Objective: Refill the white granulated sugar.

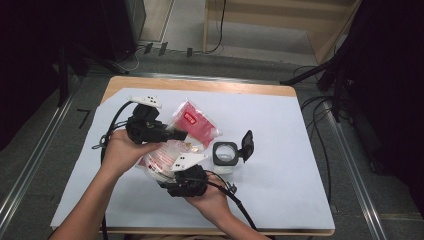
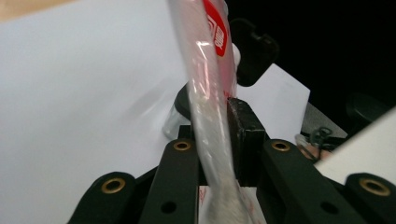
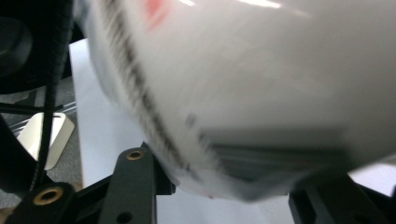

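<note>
The left gripper (image 1: 172,134) is pinching the edge of a red and clear plastic bag (image 1: 192,125) between its jaws, and the right gripper (image 1: 175,172) is squeezing the lower end of the same bag. Both hands are holding the bag up just over the white sheet (image 1: 280,130) on the table (image 1: 200,85). A small clear jar (image 1: 225,156) with its black lid (image 1: 247,145) flipped open is sitting on the sheet, just beside the bag.
</note>
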Action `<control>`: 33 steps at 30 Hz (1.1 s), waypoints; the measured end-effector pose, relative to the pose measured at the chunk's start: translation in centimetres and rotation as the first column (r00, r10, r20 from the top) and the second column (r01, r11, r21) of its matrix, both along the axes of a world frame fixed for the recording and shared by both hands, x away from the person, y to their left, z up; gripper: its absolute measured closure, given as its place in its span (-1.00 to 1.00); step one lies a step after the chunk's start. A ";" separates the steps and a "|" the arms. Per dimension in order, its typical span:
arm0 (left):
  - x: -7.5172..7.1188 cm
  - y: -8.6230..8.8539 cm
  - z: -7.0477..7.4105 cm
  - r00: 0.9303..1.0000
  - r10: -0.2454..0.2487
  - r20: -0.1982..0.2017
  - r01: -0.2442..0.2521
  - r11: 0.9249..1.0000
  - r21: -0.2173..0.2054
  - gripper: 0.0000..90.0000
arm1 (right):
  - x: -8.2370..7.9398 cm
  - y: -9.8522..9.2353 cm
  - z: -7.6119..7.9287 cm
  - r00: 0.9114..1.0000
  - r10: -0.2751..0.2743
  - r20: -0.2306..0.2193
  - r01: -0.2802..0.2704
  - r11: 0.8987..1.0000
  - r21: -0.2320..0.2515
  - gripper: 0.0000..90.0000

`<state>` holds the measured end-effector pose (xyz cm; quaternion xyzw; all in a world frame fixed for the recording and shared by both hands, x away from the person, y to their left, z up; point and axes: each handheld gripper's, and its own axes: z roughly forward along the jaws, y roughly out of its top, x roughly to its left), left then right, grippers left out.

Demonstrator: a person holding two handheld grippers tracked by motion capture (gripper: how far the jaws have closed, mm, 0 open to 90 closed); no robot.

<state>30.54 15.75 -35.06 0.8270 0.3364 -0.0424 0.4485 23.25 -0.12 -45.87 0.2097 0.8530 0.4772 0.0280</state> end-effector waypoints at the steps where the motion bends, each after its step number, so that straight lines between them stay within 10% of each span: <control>1: 0.0 0.0 0.0 1.000 0.000 0.000 0.000 1.000 0.000 0.82 | 0.0 0.0 0.0 1.000 0.000 0.000 0.000 1.000 0.000 0.28; 10: 0.6 -1.2 -0.5 0.993 0.038 -0.111 -0.037 0.999 0.016 0.84 | -0.5 0.1 -0.1 1.000 -0.003 -0.022 0.003 1.000 -0.002 0.29; 27: 0.2 -3.4 -0.4 0.995 -0.022 -0.098 0.026 0.999 0.037 0.56 | -0.6 -0.9 0.3 0.997 -0.036 -0.062 0.040 0.997 0.059 0.34; 33: -0.4 -3.8 0.3 0.998 -0.018 -0.068 0.026 0.994 0.109 0.72 | -0.4 -1.5 0.4 0.998 -0.056 -0.036 0.059 0.995 0.076 0.34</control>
